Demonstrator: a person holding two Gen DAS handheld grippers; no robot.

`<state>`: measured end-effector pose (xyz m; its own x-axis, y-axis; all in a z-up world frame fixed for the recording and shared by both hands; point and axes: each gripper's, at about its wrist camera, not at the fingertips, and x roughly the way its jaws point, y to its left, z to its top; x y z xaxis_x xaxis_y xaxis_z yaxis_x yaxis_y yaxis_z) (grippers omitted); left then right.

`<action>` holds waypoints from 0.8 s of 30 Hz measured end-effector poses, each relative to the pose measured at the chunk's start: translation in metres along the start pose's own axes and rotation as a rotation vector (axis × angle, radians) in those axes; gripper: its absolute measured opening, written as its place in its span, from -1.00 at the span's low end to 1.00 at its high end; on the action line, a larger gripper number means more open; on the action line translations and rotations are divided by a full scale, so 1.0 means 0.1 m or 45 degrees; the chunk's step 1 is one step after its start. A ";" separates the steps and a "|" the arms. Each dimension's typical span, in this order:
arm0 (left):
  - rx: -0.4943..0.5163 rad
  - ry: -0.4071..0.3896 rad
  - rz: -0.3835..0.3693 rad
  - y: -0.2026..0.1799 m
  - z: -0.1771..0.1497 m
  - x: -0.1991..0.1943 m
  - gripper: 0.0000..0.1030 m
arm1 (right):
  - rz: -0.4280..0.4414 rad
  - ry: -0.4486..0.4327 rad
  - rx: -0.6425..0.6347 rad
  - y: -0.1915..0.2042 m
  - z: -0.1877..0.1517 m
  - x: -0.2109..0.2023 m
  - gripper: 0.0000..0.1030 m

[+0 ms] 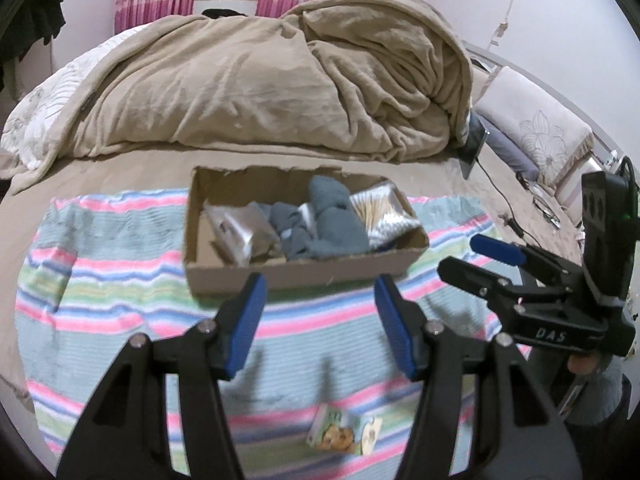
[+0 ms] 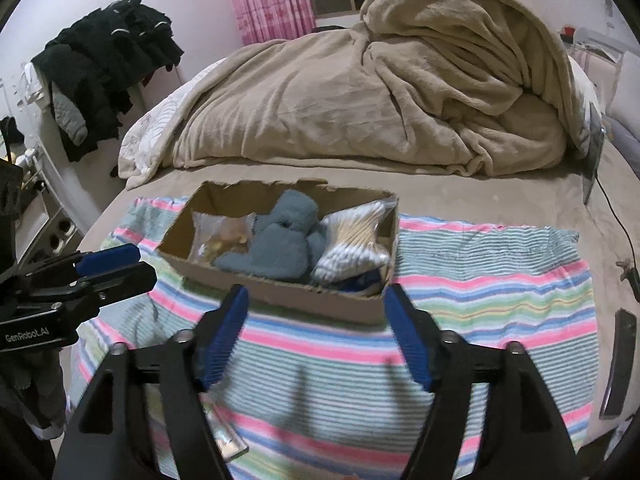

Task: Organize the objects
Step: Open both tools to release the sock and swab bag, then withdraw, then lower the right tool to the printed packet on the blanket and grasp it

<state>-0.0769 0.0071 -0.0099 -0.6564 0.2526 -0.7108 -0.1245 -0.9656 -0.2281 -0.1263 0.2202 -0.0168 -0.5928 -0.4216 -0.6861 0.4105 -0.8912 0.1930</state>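
A cardboard box [image 1: 288, 274] [image 2: 280, 292] sits on a striped towel [image 1: 100, 280] [image 2: 500, 288] on the bed. It holds a grey-blue cloth [image 1: 328, 224] [image 2: 280, 240], a bag of cotton swabs [image 1: 380, 212] [image 2: 356, 244] and a clear packet [image 1: 236, 228] [image 2: 222, 236]. A small snack packet [image 1: 342, 432] lies on the towel near me; in the right wrist view it [image 2: 228, 440] is partly hidden behind a finger. My left gripper [image 1: 320, 324] is open and empty in front of the box. My right gripper [image 2: 316, 332] is open and empty, also seen from the side [image 1: 472, 256].
A heaped beige blanket [image 1: 280, 80] [image 2: 380, 92] fills the far half of the bed. A pillow [image 1: 532, 128] and cables [image 1: 508, 200] lie at the right. A dark phone [image 2: 620, 364] lies by the towel's right edge. Dark clothes [image 2: 108, 64] hang at the left.
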 end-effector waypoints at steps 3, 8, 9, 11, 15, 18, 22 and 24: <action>-0.020 0.007 0.002 0.04 -0.13 -0.09 0.14 | 0.018 0.013 -0.009 0.08 -0.09 -0.03 0.57; -0.064 0.030 0.002 0.12 -0.34 -0.17 0.14 | 0.041 0.052 -0.048 0.23 -0.26 -0.03 0.57; -0.069 0.034 0.003 0.13 -0.37 -0.18 0.14 | 0.046 0.058 -0.052 0.25 -0.29 -0.03 0.57; -0.077 0.049 0.013 0.15 -0.47 -0.19 0.15 | 0.052 0.076 -0.062 0.29 -0.36 -0.02 0.57; -0.077 0.082 0.042 0.19 -0.63 -0.20 0.16 | 0.078 0.131 -0.078 0.36 -0.53 0.05 0.57; -0.092 0.105 0.048 0.25 -0.73 -0.19 0.16 | 0.109 0.180 -0.095 0.42 -0.68 0.12 0.57; -0.121 0.134 0.062 0.34 -0.87 -0.17 0.16 | 0.147 0.247 -0.104 0.51 -0.87 0.20 0.57; -0.140 0.156 0.065 0.40 -0.94 -0.13 0.17 | 0.157 0.285 -0.114 0.56 -0.96 0.27 0.57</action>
<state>-0.0031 -0.0286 -0.0725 -0.5632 0.2151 -0.7978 -0.0067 -0.9667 -0.2559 -0.0525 0.1751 -0.0916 -0.3708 -0.4701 -0.8010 0.5357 -0.8127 0.2290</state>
